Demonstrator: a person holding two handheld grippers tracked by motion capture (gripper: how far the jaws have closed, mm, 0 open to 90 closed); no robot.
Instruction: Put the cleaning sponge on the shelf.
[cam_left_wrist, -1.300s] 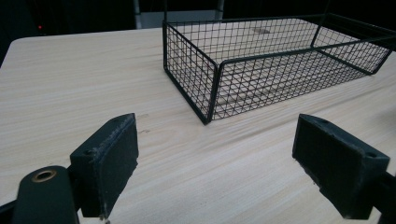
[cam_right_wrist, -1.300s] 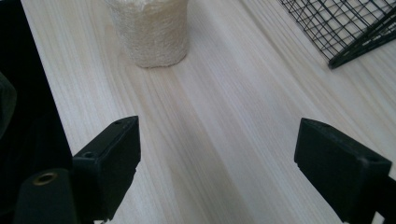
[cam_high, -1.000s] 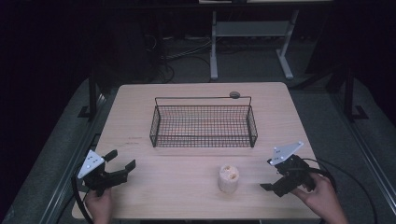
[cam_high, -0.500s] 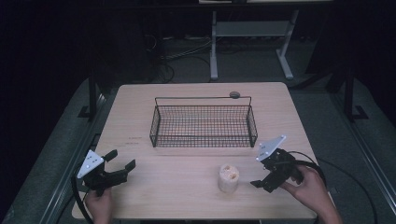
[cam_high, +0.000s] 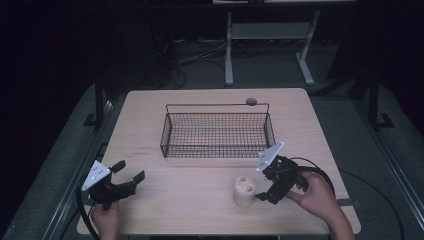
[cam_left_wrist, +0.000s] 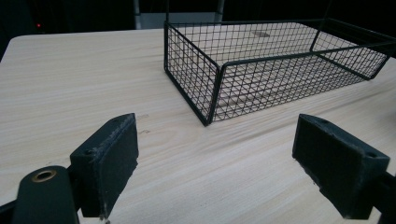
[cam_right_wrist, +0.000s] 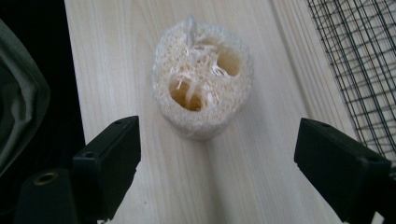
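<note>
- Right gripper (cam_high: 264, 192): lower right of the high view, jaws spread wide and grasping nothing, aimed at the loofah piece (cam_high: 244, 190) just beside it.
- Loofah piece: upright on the table (cam_high: 200, 210), lower centre, below the wire basket (cam_high: 217, 131); upper centre of the right gripper view, beyond the jaws.
- Left gripper (cam_high: 131, 174): lower left, jaws released and empty.
- Wire basket: frame centre.

High view: fixed above the near edge of the table (cam_high: 150, 115), facing forward and down, far enough to take in the whole tabletop. Left gripper view: low over the wood, facing the wire basket (cam_left_wrist: 261, 70). Right gripper view: close, steeply downward. All three share table and basket.
</note>
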